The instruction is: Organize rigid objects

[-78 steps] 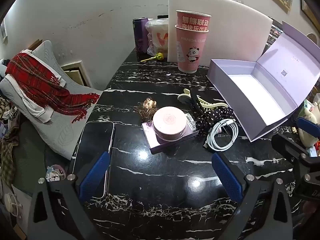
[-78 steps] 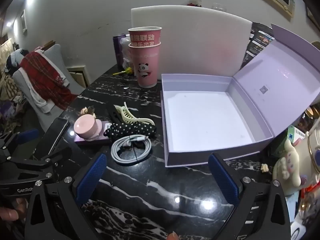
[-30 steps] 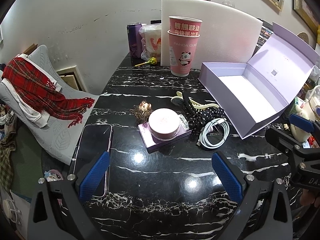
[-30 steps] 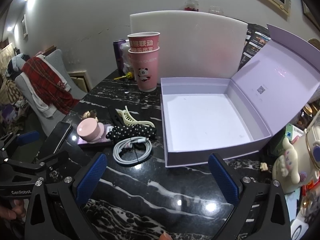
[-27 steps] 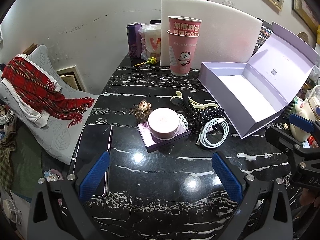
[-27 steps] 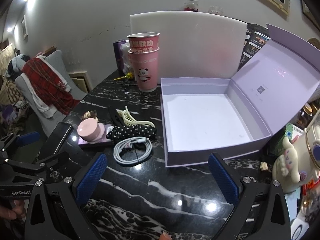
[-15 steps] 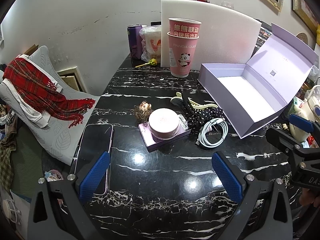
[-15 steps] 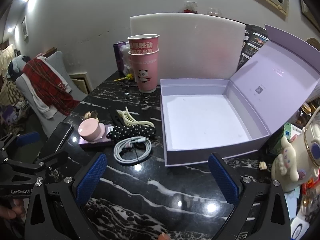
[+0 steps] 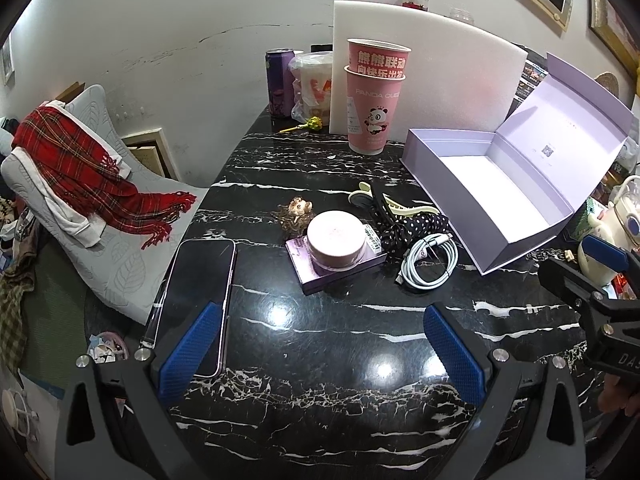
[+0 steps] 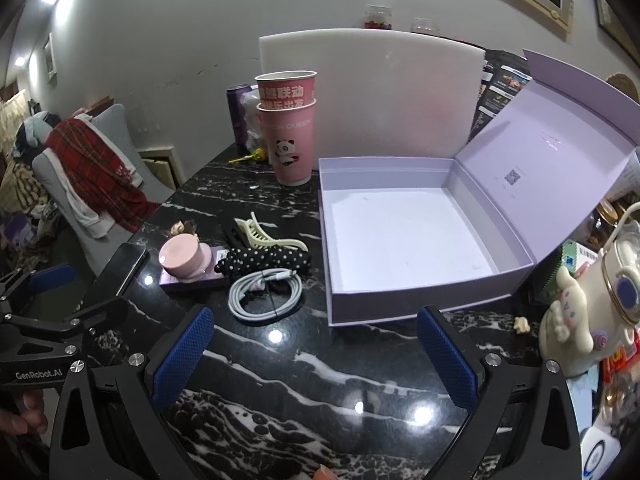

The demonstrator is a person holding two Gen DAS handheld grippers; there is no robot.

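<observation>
Black white-veined marble worktop (image 9: 320, 344) fills both views, with the open lilac cardboard box (image 10: 404, 240) empty at centre right of the right wrist frame and two stacked pink paper cups (image 10: 290, 132) before a white foam board (image 10: 372, 92) behind it. Left of the box cluster a coiled white cable (image 10: 264, 292), black polka-dot hair tie (image 10: 264, 260), cream claw clip (image 10: 262, 236), and round pink jar (image 9: 336, 242) atop a flat purple case (image 9: 340, 272), with a dark smartphone (image 9: 196, 296) at lower left. Left gripper (image 9: 320, 348) and right gripper (image 10: 314, 352) both hover wide apart, holding nothing.
</observation>
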